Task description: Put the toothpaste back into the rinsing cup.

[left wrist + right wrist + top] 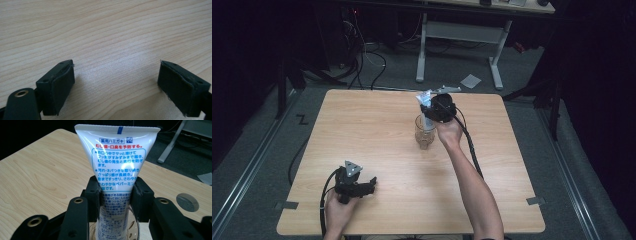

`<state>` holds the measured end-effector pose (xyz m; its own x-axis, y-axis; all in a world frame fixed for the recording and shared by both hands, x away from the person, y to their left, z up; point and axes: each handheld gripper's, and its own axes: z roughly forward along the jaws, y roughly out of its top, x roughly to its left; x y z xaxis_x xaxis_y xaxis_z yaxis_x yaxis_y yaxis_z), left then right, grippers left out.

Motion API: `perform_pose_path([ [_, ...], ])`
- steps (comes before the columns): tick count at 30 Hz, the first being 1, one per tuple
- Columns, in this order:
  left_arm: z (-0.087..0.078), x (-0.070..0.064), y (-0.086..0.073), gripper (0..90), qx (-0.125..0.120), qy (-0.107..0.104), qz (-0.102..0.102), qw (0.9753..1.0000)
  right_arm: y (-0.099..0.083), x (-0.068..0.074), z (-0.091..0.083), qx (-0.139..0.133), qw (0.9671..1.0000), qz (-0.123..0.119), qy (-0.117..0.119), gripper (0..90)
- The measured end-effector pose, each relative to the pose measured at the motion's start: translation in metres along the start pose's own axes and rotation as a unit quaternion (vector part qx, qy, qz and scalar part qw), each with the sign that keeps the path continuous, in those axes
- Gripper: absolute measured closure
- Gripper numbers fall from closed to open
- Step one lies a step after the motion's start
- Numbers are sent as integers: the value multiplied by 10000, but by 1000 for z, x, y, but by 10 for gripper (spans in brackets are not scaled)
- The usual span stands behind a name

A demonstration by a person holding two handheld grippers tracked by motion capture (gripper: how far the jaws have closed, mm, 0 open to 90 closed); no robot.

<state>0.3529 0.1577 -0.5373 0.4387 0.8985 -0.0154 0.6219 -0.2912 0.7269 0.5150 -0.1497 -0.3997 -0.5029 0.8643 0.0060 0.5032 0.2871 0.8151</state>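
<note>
Right tool grips 1 toothpaste tube (over 1 glass).

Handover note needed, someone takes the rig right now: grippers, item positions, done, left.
Right gripper: shut on the toothpaste tube, clamped mid-body, crimped end up.
Left gripper: open, holding nothing, low over bare wood near the front left of the table.
Glass cup: upright at mid-table. The tube's lower end sits inside its rim; whether it touches the bottom cannot be told.
Done: tube gripped and brought to the cup.
Left: probably either seat the tube in the cup and release, or lift it clear; the direction cannot be read from one moment.
</note>
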Motion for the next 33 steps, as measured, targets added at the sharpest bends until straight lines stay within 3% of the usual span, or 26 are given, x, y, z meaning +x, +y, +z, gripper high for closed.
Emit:
perform_pose_path([
  [33, 0, 0, 0, 143, 4, 4, 10, 10000, -15, 1, 8, 209, 9998, -14, 34, 627],
])
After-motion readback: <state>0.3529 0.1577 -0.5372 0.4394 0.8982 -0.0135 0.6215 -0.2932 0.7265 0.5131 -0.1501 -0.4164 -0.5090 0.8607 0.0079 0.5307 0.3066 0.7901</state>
